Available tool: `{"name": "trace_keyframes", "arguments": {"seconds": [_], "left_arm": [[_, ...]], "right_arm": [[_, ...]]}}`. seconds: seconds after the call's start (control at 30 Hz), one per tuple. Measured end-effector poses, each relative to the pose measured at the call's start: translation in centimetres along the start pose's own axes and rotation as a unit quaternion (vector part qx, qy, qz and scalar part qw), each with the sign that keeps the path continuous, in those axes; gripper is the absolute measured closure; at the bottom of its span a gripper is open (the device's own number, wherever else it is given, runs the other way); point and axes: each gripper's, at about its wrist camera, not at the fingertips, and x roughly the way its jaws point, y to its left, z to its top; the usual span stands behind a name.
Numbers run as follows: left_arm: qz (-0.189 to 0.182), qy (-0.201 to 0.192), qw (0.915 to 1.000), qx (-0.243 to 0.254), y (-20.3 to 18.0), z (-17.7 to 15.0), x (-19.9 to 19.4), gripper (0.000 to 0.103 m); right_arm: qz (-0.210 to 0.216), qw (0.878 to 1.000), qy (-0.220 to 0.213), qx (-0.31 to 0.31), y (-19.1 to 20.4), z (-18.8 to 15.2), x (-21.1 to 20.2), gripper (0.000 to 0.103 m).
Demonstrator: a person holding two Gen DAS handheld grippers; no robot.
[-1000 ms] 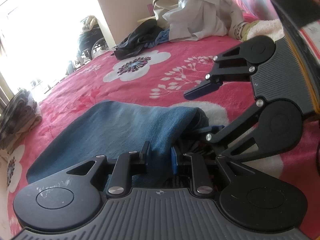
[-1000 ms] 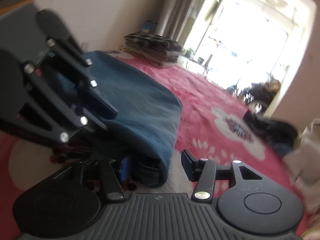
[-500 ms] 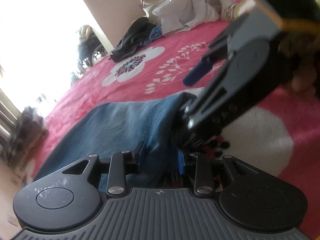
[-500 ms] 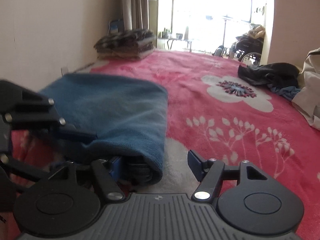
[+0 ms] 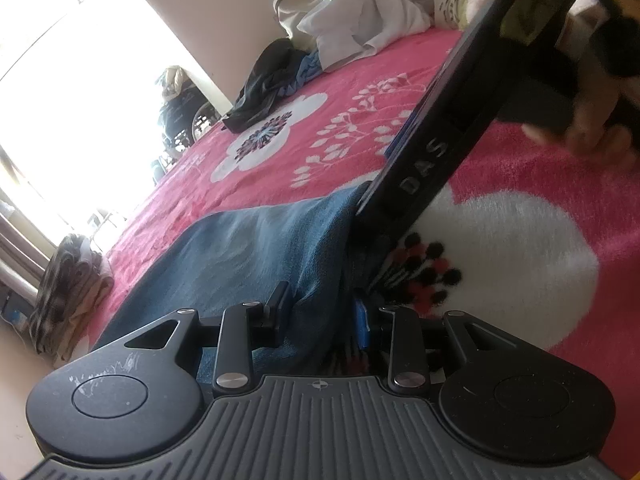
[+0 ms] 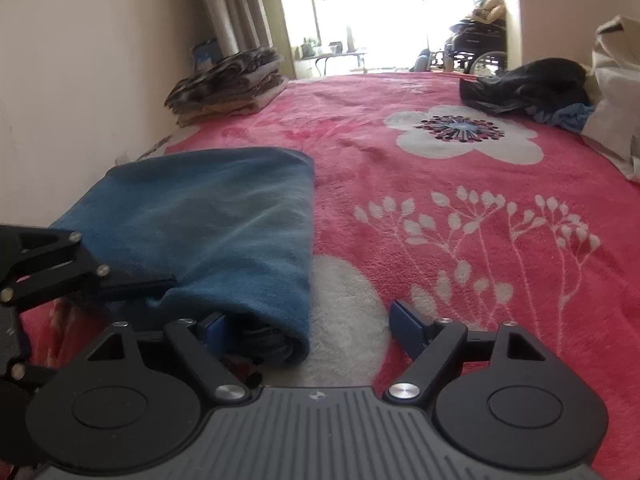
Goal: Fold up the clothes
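Left claw [image 5: 320,312] clamped on blue garment [image 6: 216,216], right claw [image 6: 308,328] jaws just spreading wide around its corner, folded stack [image 6: 228,80] and dark heap [image 6: 524,84] beyond garment on pink blanket [image 6: 480,240].

Cream wall [image 6: 92,60], curtain [image 6: 240,4], v. bright window [image 6: 384,8], pink floral blanket [image 6: 460,216].

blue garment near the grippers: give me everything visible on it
The blue garment is a soft, fleecy teal-blue cloth, folded into a long flat bundle with a rounded fold along its right edge. It lies on the pink flowered blanket near the wall, its near end over a white flower. A darker striped layer shows inside that end. The left gripper has the near edge between its pads; the right gripper, whose jaws have just been opening, straddles the near corner without pinching it.
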Motion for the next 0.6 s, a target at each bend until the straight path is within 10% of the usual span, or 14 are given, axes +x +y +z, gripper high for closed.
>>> {"name": "trace_keyframes", "arguments": {"seconds": [0.6], "left_arm": [[-0.006,-0.002,1.0000,-0.003,0.1,-0.1,0.1,0.072]], "right_arm": [[-0.024,0.992,-0.007,-0.122,1.1,-0.5,-2.5,0.032]]}}
